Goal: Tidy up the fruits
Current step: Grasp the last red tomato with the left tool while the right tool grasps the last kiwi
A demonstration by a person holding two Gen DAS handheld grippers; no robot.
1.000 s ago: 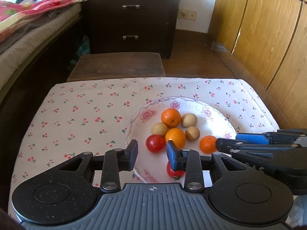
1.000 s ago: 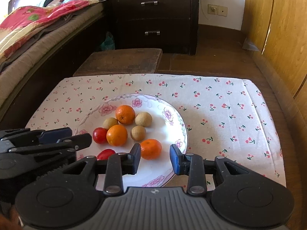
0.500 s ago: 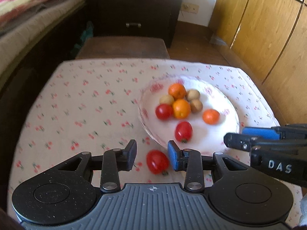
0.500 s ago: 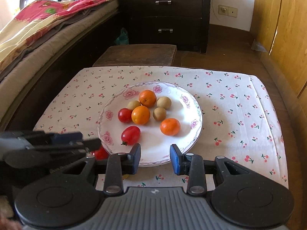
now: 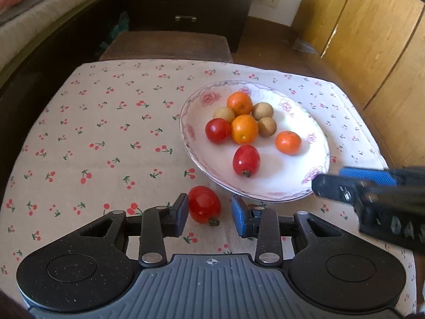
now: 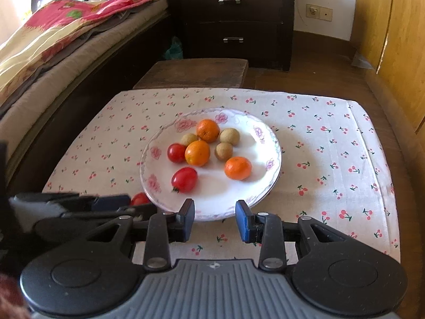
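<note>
You worked in a home bedroom: a bed (image 6: pixel 61 53) with a blanket (image 6: pixel 79 18) stood beside a dark dresser (image 6: pixel 233 18) and wooden wardrobe doors (image 5: pixel 372 40).

Warm daylight falls brightly on the white plate (image 5: pixel 316 143), its fruit casting soft shadows, while the dresser (image 6: pixel 239 21) behind the plate stays dim, and both fisheye views bend and darken toward their slightly blurred corners.

One tomato (image 5: pixel 204 207) lies left of the plate (image 5: pixel 191 143).
</note>
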